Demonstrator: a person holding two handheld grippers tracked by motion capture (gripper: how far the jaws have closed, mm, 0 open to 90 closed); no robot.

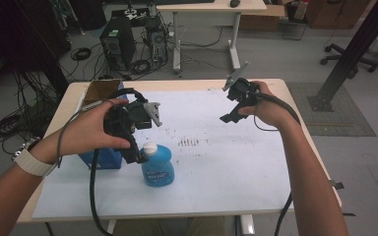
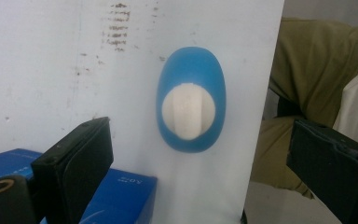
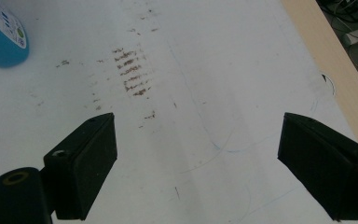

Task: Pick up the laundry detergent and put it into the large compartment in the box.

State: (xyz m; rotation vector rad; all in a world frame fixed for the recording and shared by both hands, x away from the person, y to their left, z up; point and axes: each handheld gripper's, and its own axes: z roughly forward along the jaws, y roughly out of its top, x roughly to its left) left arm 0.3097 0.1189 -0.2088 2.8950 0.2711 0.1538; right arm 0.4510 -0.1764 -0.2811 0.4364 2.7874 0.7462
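A blue bottle (image 1: 157,168) with a white cap (image 1: 150,148) stands upright on the white sheet near the table's front. My left gripper (image 1: 139,156) hangs just above and to the left of the cap, jaws pointing down. In the left gripper view the bottle (image 2: 191,99) appears from above between the two wide-apart jaws, nothing touching it. My right gripper (image 1: 229,118) is held above the sheet at the right, open and empty. In the right gripper view the bottle's base (image 3: 2,37) sits at the far upper left.
A blue box (image 1: 103,157) sits left of the bottle, under my left hand. A cardboard box (image 1: 101,91) stands at the table's back left corner. Brown smudges (image 1: 188,142) mark the white sheet (image 1: 236,172). The person's legs (image 2: 317,74) lie beyond the table's front edge.
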